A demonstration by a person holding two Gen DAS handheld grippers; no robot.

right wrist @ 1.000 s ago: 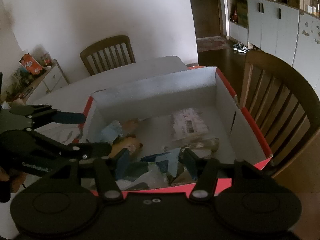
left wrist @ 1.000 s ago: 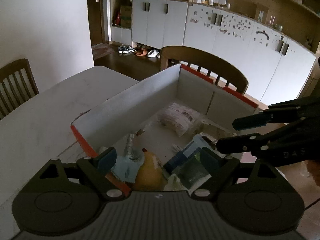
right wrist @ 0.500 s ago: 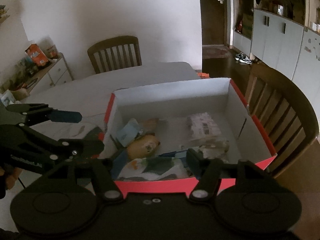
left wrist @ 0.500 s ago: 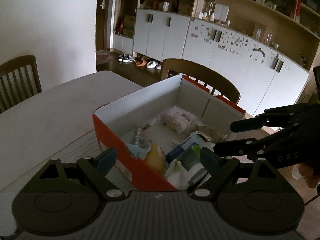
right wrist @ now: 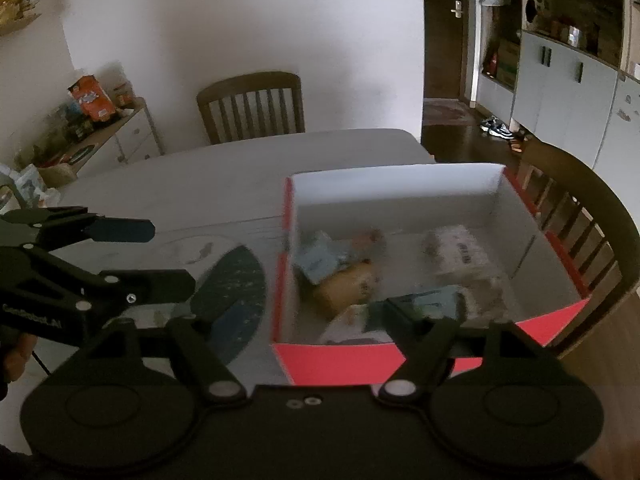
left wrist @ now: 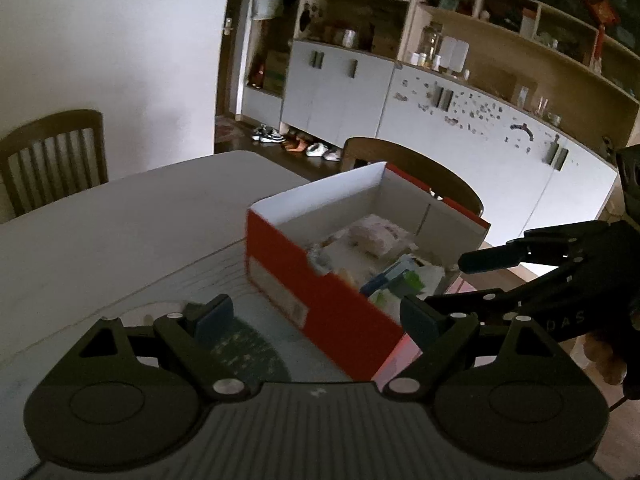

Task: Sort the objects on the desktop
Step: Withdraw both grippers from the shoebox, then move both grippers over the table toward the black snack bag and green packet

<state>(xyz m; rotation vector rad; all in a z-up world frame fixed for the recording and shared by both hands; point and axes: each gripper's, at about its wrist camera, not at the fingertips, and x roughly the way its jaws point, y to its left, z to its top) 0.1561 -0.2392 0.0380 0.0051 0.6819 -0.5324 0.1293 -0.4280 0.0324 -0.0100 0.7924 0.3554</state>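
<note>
We see a red cardboard box with white inner walls standing open on the pale table, near the table's edge and just in front of a wooden chair; inside it lie the sorted things: a yellowish pouch, a pale blue packet, a clear wrapped pack with a barcode and a blue-and-green packet; beside the box a dark fan-shaped mat lies on the table. Our left gripper hangs over the mat and the box's near corner, its jaws wide apart with nothing held between them; our right gripper hangs over the box's near red wall, its jaws having just been opening, now spread wide and gripping nothing; each tool shows in the other's view.
</note>
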